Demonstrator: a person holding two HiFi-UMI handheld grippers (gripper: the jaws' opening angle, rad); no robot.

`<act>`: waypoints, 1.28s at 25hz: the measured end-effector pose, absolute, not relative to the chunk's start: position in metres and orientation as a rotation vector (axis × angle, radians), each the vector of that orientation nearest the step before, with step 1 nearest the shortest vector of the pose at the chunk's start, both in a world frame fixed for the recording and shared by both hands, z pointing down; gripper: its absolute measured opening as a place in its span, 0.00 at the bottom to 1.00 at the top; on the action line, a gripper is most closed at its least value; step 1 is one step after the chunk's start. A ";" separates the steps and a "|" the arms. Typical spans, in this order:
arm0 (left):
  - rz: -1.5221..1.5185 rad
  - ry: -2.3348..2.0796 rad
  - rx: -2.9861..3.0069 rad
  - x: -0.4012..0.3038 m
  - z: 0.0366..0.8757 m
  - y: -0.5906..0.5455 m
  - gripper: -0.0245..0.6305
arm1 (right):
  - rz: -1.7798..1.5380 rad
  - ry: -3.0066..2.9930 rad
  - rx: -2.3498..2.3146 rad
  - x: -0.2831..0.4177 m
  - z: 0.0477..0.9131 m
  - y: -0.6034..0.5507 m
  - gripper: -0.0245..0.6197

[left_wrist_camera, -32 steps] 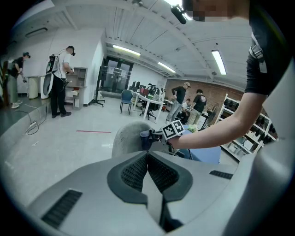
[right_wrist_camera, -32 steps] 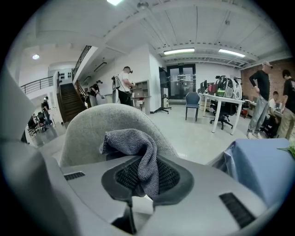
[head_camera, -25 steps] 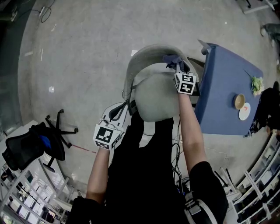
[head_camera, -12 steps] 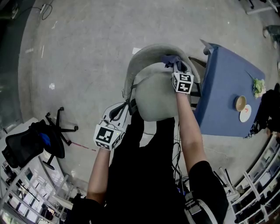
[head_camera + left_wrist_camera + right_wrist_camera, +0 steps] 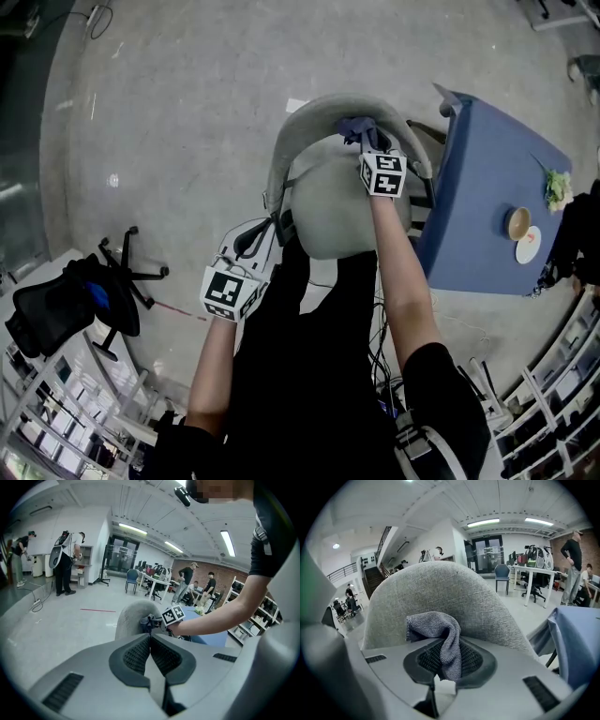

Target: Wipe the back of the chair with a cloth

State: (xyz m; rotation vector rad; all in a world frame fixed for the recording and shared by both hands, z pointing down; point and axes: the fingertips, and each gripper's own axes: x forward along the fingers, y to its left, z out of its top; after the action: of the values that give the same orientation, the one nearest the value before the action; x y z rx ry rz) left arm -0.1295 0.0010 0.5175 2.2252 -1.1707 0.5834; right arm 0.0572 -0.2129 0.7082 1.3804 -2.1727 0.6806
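Observation:
A grey fabric chair back [image 5: 323, 111] curves round a pale seat [image 5: 336, 214] in the head view. It fills the middle of the right gripper view as a grey fabric chair back [image 5: 440, 599]. My right gripper [image 5: 369, 142] is shut on a grey-blue cloth [image 5: 440, 641], which is pressed against the inner face of the back near its top. The same cloth [image 5: 358, 127] shows bunched ahead of the marker cube. My left gripper [image 5: 255, 242] hangs at the chair's left side, jaws shut with nothing between them. From the left gripper view [image 5: 150, 641] I see the chair back [image 5: 133, 620] farther off.
A table with a blue cover [image 5: 487, 197] stands right of the chair, carrying a bowl [image 5: 515, 221] and a small plate [image 5: 527, 244]. A black office chair [image 5: 80, 305] stands at lower left. Several people [image 5: 68, 562] and desks are across the hall.
My right gripper has slid the cloth leftward and up along the chair back's top. The left gripper has stayed where it was.

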 end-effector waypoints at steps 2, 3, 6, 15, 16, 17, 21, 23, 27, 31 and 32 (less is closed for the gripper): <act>0.583 -1.172 2.224 -0.130 0.518 0.000 0.07 | 0.691 -2.176 1.381 0.053 0.709 -0.214 0.15; 0.582 -1.173 2.223 -0.130 0.519 -0.001 0.07 | 0.696 -2.177 1.383 0.051 0.710 -0.214 0.15; 0.583 -1.182 2.213 -0.134 0.525 -0.003 0.07 | 0.695 -2.182 1.363 0.044 0.715 -0.213 0.15; 0.569 -1.202 2.196 -0.141 0.530 -0.003 0.07 | 0.686 -2.202 1.281 0.012 0.724 -0.205 0.15; 0.568 -1.202 2.195 -0.142 0.531 -0.002 0.07 | 0.689 -2.203 1.275 0.008 0.725 -0.203 0.15; 0.568 -1.203 2.194 -0.143 0.531 -0.002 0.07 | 0.690 -2.206 1.269 0.005 0.726 -0.203 0.15; 0.570 -1.208 2.188 -0.147 0.535 -0.002 0.07 | 0.660 -2.214 1.249 -0.003 0.728 -0.203 0.15; 0.568 -1.208 2.188 -0.146 0.536 -0.003 0.07 | 0.647 -2.217 1.235 -0.006 0.729 -0.201 0.15; 0.569 -1.208 2.187 -0.148 0.537 -0.002 0.07 | 0.635 -2.232 1.191 -0.018 0.730 -0.195 0.15; 0.569 -1.210 2.183 -0.148 0.539 0.000 0.07 | 0.630 -2.251 1.141 -0.034 0.733 -0.187 0.15; 0.568 -1.214 2.182 -0.149 0.539 0.001 0.07 | 0.626 -2.256 1.127 -0.039 0.734 -0.185 0.15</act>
State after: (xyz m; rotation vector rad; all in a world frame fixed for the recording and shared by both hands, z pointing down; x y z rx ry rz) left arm -0.1489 0.0008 0.5387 2.1824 -1.2139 0.5679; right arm -0.0386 -0.1850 0.7335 1.1273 -2.2565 0.6263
